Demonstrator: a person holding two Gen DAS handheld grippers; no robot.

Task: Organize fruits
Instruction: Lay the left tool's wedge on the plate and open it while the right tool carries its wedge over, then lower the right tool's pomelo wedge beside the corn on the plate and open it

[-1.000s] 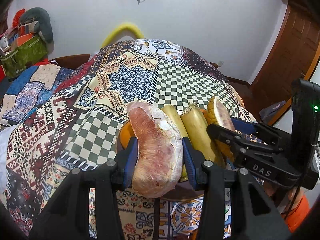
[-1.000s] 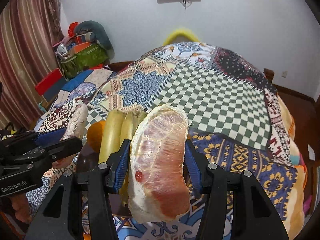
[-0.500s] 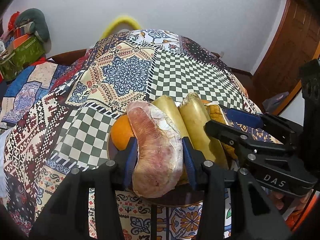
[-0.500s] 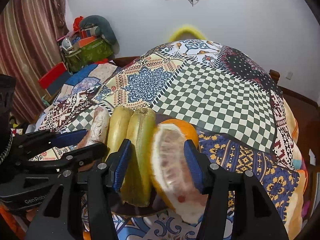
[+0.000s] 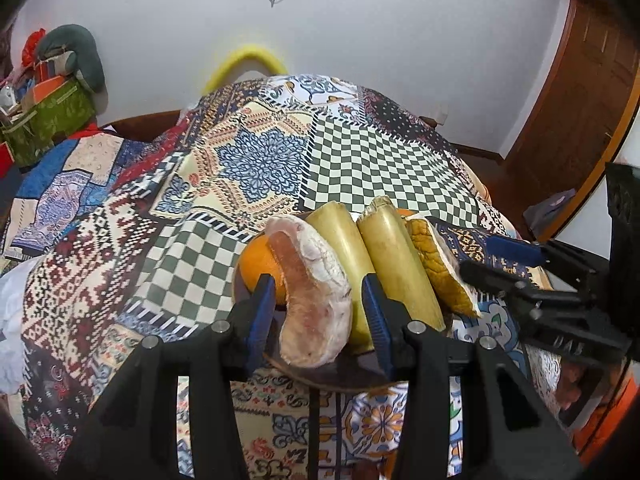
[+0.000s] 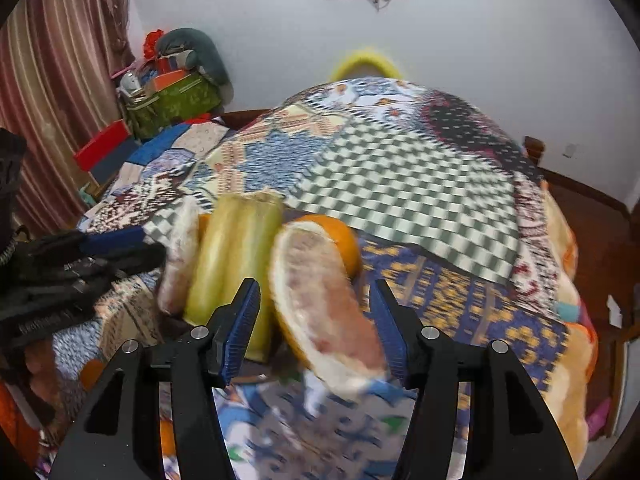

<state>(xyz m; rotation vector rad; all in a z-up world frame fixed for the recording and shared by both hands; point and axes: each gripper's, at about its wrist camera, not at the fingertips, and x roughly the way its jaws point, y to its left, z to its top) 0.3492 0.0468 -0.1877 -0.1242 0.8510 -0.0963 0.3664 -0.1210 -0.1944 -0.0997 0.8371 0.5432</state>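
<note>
A dark plate (image 5: 336,376) on the patterned bedspread holds a pink peeled pomelo wedge (image 5: 316,296), two yellow-green bananas (image 5: 384,264), an orange (image 5: 256,264) and a second wedge with orange rind (image 5: 440,268). My left gripper (image 5: 318,308) is open, its jaws standing on either side of the pink wedge with gaps. My right gripper (image 6: 314,316) is open around the rind wedge (image 6: 320,296), which rests on the plate beside the bananas (image 6: 232,260). The right view is blurred.
The patchwork bedspread (image 5: 260,168) covers the bed to the far wall. A green box of clutter (image 5: 44,116) sits at the far left. A wooden door (image 5: 580,100) is at the right. A curtain (image 6: 52,80) hangs at the left.
Both grippers have opened and let go of their pomelo wedges, which now lie on the plate. Both grippers have drawn back a little.
</note>
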